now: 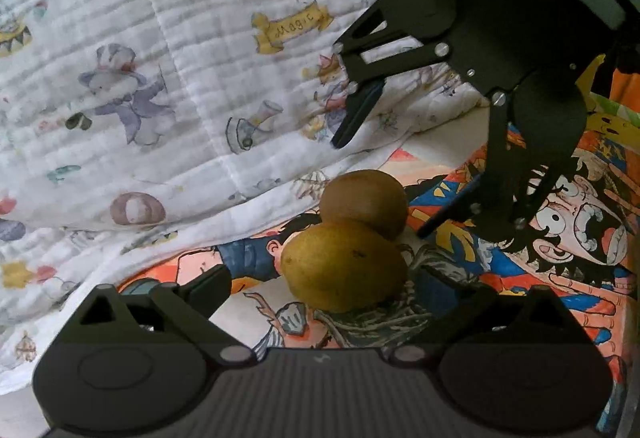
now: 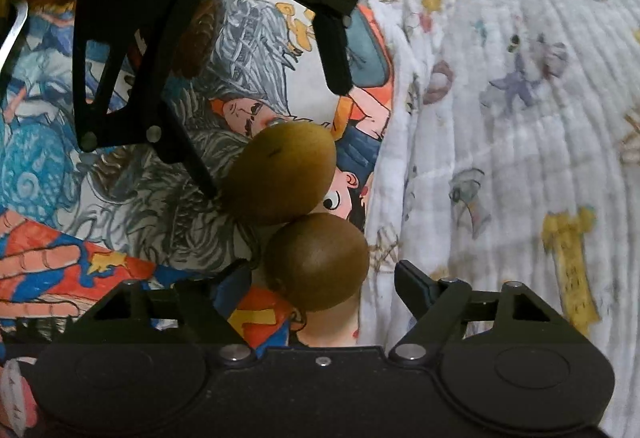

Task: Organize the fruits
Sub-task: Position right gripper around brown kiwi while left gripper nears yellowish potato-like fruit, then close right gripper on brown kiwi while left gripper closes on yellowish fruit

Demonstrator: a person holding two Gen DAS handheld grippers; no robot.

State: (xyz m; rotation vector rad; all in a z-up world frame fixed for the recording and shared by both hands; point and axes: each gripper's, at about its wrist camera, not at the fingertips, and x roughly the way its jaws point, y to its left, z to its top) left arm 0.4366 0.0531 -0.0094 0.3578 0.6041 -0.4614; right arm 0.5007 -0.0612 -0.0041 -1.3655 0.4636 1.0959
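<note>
On the cartoon-print sheet [image 1: 460, 310]: I see two brown fruits, touching.
Near fruit [image 1: 344, 266]: between my left hand-held gripper [image 1: 324, 288] fingers, spread, no contact.
Far fruit [image 1: 364, 204]: below right hand-held gripper [image 1: 380, 190], spread, empty.
Surface edge: white circus-print quilt [image 1: 160, 78] overlaps sheet beside fruits.

Left black two-finger gripper [image 1: 320, 286]: jaws spread wide, nothing pressed between pads, pitched downward. Right black two-finger gripper [image 2: 316, 278]: jaws parted, pads free of contact, angled steeply down, facing the left.
</note>
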